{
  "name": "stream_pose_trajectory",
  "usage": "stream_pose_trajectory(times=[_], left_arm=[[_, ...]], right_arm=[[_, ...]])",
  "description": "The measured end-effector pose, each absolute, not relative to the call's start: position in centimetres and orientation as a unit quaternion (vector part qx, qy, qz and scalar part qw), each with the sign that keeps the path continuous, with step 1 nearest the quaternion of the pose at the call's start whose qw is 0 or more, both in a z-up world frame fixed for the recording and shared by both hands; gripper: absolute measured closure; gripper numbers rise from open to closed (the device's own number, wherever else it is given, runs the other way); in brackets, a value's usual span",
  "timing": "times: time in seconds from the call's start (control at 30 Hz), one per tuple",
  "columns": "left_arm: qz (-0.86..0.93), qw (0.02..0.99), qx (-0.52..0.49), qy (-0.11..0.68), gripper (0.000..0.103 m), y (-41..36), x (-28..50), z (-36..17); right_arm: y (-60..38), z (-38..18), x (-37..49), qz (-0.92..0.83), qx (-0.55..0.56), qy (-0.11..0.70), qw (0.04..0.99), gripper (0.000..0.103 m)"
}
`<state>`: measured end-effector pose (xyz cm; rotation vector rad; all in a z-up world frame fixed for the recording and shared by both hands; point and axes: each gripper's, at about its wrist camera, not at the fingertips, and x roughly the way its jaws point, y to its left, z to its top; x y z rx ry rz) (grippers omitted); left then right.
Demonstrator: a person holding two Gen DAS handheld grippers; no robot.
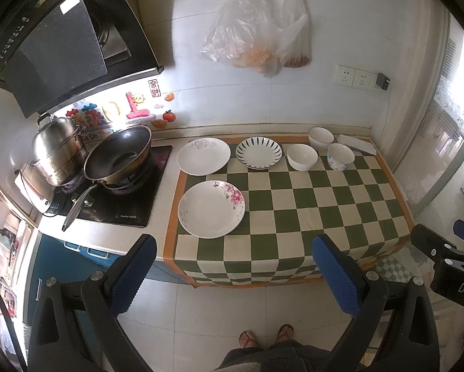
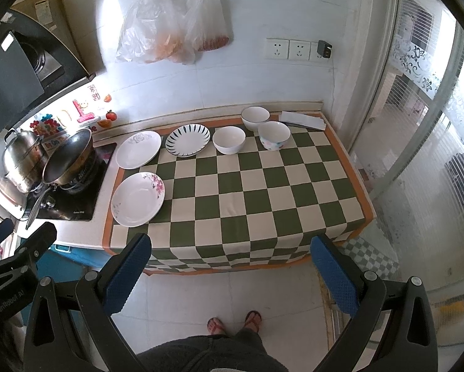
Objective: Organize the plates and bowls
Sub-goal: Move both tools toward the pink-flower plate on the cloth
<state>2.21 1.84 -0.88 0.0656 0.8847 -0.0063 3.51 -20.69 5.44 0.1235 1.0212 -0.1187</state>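
Three plates lie on the checked cloth (image 1: 309,204): a pink-flowered plate (image 1: 211,208) at the front left, a grey-flowered plate (image 1: 204,156) behind it, and a black-striped plate (image 1: 258,152) to its right. Three bowls stand at the back right: a plain white bowl (image 1: 302,157), another white bowl (image 1: 321,138), and a patterned bowl (image 1: 340,156). My left gripper (image 1: 235,266) is open and empty, held above the floor in front of the counter. My right gripper (image 2: 232,269) is open and empty, also short of the counter edge. The same dishes show in the right wrist view, the pink-flowered plate (image 2: 138,199) nearest.
A wok (image 1: 118,156) and a steel pot (image 1: 58,148) sit on the stove (image 1: 129,207) left of the cloth. Folded paper (image 1: 356,144) lies at the back right corner. Plastic bags (image 1: 256,31) hang on the wall. A glass door (image 2: 418,155) stands to the right.
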Motion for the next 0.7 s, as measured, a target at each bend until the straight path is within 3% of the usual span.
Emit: stream_pose_trajectory(times=[0.33,0.7], left_arm=[[0.046,0.904,0.035,0.425,0.0,5.9,7.7,-6.9],[0.116,0.852,0.005,0.511,0.0,11.9,18.8,-18.6]], right_arm=[[-17.9,-0.7,7.7,-0.02,0.058,0.472,0.88,0.0],[-14.2,-17.5,21.8,0.073,0.101,0.59,0.797,0.0]])
